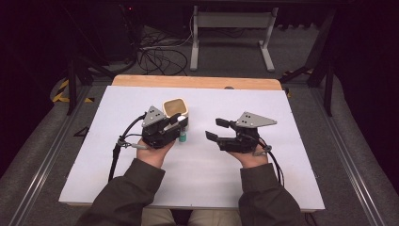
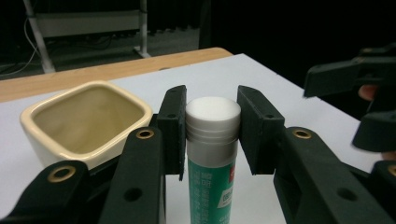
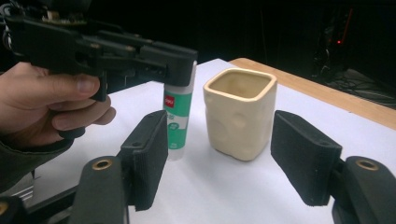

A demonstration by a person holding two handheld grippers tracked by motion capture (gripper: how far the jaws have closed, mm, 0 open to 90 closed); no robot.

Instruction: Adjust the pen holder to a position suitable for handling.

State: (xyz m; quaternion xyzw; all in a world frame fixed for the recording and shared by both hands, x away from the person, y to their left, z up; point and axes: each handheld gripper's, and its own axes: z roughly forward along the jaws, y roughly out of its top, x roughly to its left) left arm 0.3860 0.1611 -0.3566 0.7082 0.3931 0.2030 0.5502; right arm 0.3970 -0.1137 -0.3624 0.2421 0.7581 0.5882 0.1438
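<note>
While our left gripper (image 2: 212, 135) pinches the glue stick (image 2: 212, 154) upright, we keep the spread, empty right gripper (image 3: 219, 158) level, cup (image 1: 175, 109) at twelve o'clock.

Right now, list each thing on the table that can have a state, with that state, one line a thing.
Glue stick: upright, white cap on, clamped at the cap between the jaws of the left hand-held gripper.
Cream cup: upright on the white table, open mouth up, nothing seen inside, touched by neither gripper.
Left hand-held gripper: shut on the glue stick.
Right hand-held gripper: open, nothing between its jaws, facing the cup and the stick.
</note>
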